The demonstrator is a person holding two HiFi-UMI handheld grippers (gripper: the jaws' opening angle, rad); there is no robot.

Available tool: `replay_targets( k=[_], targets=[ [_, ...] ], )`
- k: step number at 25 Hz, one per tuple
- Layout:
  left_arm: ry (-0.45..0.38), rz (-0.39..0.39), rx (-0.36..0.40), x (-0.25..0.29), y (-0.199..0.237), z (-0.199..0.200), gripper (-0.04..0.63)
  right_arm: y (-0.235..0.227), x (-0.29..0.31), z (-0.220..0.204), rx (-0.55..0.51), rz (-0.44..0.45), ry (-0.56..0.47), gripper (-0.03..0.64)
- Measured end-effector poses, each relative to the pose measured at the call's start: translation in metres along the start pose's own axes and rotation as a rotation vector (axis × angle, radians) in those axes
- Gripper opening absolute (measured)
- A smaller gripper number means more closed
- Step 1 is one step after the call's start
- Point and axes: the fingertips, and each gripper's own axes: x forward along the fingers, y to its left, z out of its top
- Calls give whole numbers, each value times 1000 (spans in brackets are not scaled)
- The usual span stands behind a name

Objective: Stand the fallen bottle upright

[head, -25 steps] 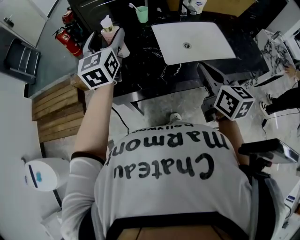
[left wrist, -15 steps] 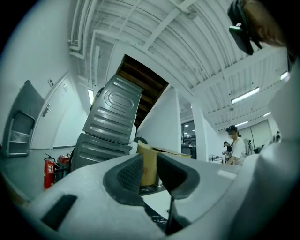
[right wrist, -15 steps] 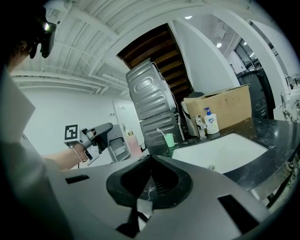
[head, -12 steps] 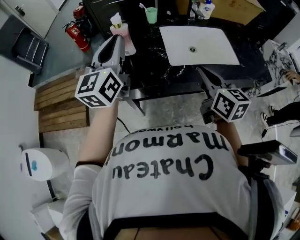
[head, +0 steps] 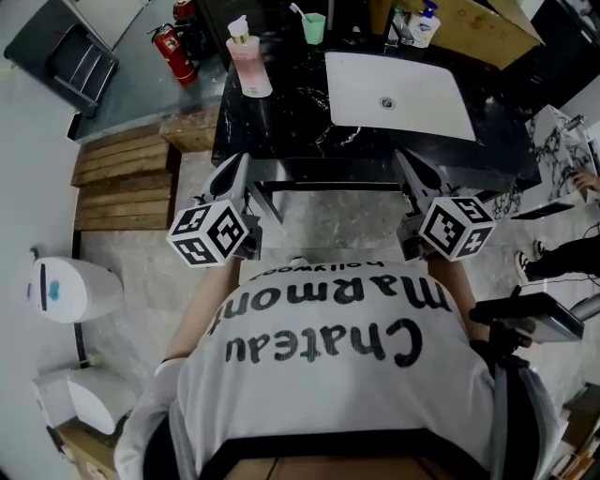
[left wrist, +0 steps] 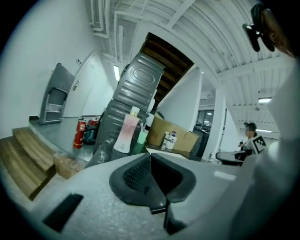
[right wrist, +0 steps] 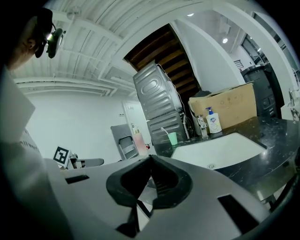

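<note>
The pink pump bottle [head: 248, 62] stands upright on the far left corner of the black marble counter [head: 281, 122]. It also shows upright in the left gripper view [left wrist: 125, 134] and, small, in the right gripper view [right wrist: 137, 140]. My left gripper [head: 236, 167] hangs below the counter's front edge, well short of the bottle; its jaws [left wrist: 150, 157] are shut with nothing between them. My right gripper [head: 411, 163] is level with it at the front edge near the sink, its jaws [right wrist: 150, 160] also shut and empty.
A white sink [head: 398, 89] is set in the counter, with a green cup [head: 313, 26] holding a toothbrush and a soap dispenser [head: 424, 22] behind it. A cardboard box [head: 480, 28] stands at the back right. A fire extinguisher [head: 174, 47] and wooden steps [head: 122, 183] are at the left.
My left gripper has come away from the pink bottle, drawn back and down toward the person and shut. The bottle stays upright on the counter. The right gripper has shifted slightly.
</note>
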Motion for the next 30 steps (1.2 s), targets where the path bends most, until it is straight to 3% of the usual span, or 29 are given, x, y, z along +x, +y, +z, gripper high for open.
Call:
replay_targets(
  k=[3, 14, 22, 30],
  targets=[
    [-29, 66, 13, -25, -11, -13, 21, -6, -25, 2, -13, 0, -9, 9],
    [-127, 165, 36, -100, -76, -44, 21, -7, -93, -18, -72, 61, 18, 9],
    [-94, 219, -7, -172, -107, -84, 21, 12, -161, -49, -63, 68, 57, 9],
    [-101, 232, -17, -179, -121, -106, 21, -2, -175, -61, -40, 81, 54, 9]
  ],
)
